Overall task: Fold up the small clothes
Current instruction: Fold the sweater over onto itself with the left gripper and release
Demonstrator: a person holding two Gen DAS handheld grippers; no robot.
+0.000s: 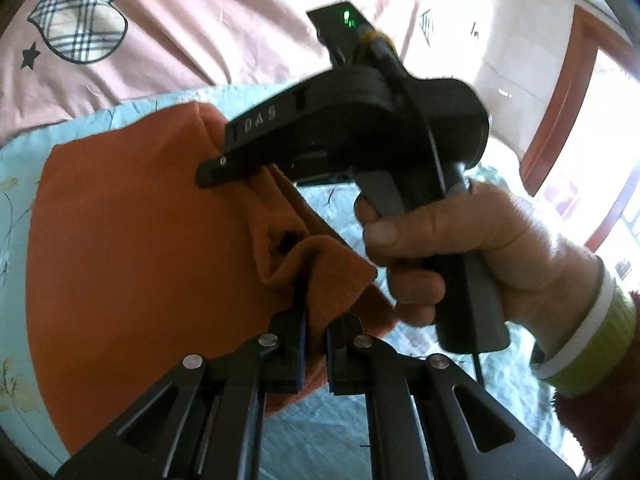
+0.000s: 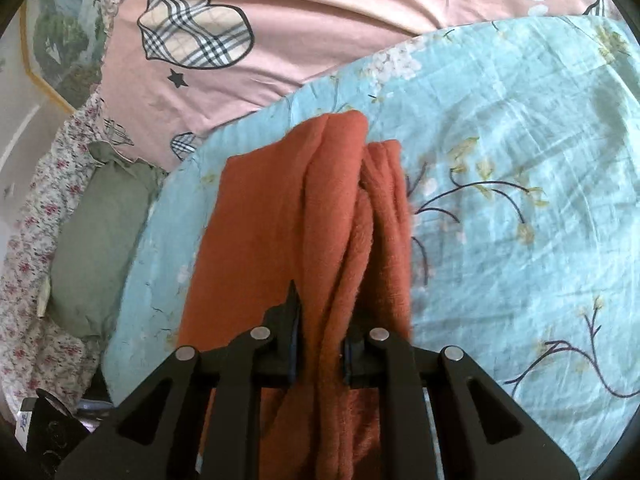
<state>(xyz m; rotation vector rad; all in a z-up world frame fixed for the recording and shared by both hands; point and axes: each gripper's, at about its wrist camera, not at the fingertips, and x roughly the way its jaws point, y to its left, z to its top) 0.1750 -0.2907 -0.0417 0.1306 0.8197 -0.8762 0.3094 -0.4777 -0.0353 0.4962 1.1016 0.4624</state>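
Our left gripper and right gripper each pinch a bunched edge of the orange garment above the blue sheet's pink-quilt-side edge; uneven pulling could skew our fold.

Bed, covered by a pale turquoise cotton sheet printed with dark branches and small yellow-white blossoms, creased. Beside it, touching along a curved edge: a pink quilt cover printed with plaid hearts and black stars. Lying on the turquoise sheet: a rust-orange fleece garment, partly flat, partly gathered into raised folds. At the sheet's left edge: a sage-green fabric bundle on a white cloth with small red flowers.
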